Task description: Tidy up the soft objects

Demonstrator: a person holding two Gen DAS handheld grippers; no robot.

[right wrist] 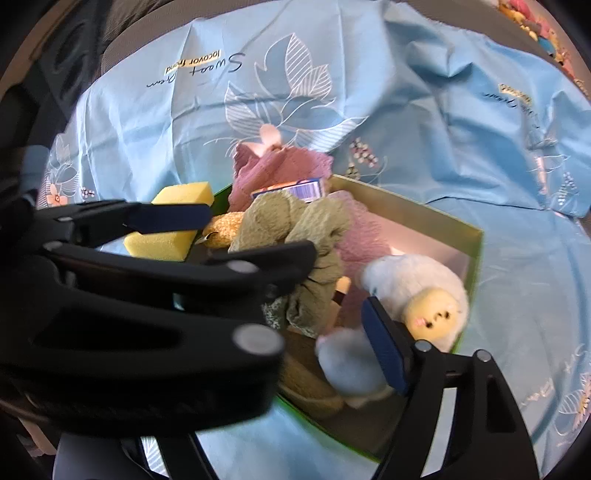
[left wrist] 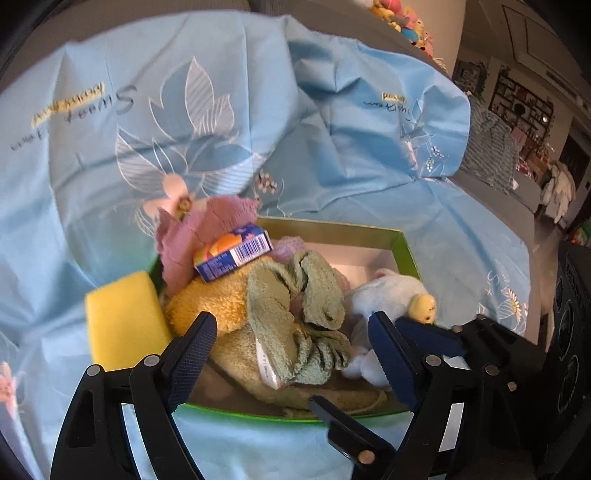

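A green-rimmed box [left wrist: 404, 243] [right wrist: 476, 251] on a light blue sheet holds a pile: a green towel [left wrist: 295, 314] [right wrist: 295, 229], an orange towel [left wrist: 207, 306], a pink cloth [left wrist: 184, 240] [right wrist: 280, 162], a blue carton [left wrist: 234, 253] [right wrist: 306, 188] and a pale blue plush with a yellow face [left wrist: 391, 295] [right wrist: 424, 295]. A yellow sponge [left wrist: 123, 321] [right wrist: 170, 225] lies at the box's left edge. My left gripper [left wrist: 291, 350] is open above the green towel. My right gripper [right wrist: 332, 325] is open beside the plush; its left finger is hidden behind the left gripper's black frame.
The blue sheet [left wrist: 184, 110] [right wrist: 443, 129] with flower prints covers a grey sofa. Small plush toys [left wrist: 402, 22] sit on the sofa back at the upper right. A striped cushion [left wrist: 487, 147] lies at the sofa's right end.
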